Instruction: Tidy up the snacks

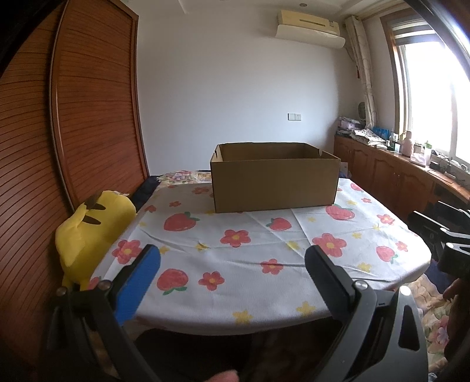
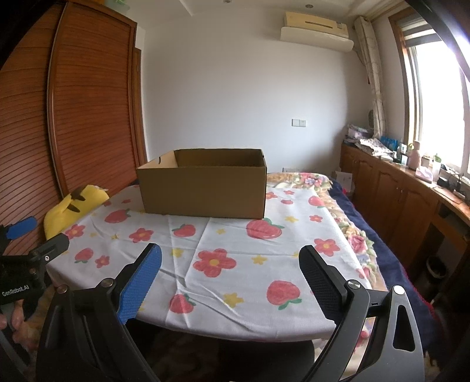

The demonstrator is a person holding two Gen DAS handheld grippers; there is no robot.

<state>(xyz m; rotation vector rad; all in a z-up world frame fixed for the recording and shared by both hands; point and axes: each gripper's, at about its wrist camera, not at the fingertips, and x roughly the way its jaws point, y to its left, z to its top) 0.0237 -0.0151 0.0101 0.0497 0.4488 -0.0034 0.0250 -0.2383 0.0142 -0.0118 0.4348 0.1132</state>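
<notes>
A brown cardboard box (image 1: pixel 274 176) stands open-topped on the far part of the desk (image 1: pixel 264 282), which is covered by a white cloth (image 2: pixel 235 282) printed with red strawberries, red flowers and small yellow stars. The inside of the box cannot be seen from either wrist view, and no snack shows on the cloth around it.

The left hand-held gripper (image 1: pixel 232 258) hovers near the edge of the desk nearest the cameras, well apart from the box, its blue-padded finger and its black finger spread wide with nothing between them. The right hand-held gripper (image 2: pixel 230 258) sits at the same near edge, to the right of the box's centre line, also spread wide and holding nothing. In the right wrist view the left tool shows at the lower left, its housing marked "GenRobot.AI".

Left of the box, off the desk's edge, a yellow plush toy (image 1: pixel 94 229) with black-tipped ears leans against a slatted wooden wardrobe (image 1: pixel 73 123). Behind the box is a white wall with an air conditioner (image 1: pixel 311 28) high up. To the right of the box, a wooden cabinet (image 2: pixel 396 191) under the window (image 2: pixel 440 102) carries bottles and folded cloth. A flowered bedspread (image 2: pixel 352 235) lies below the desk on the box's right side.
</notes>
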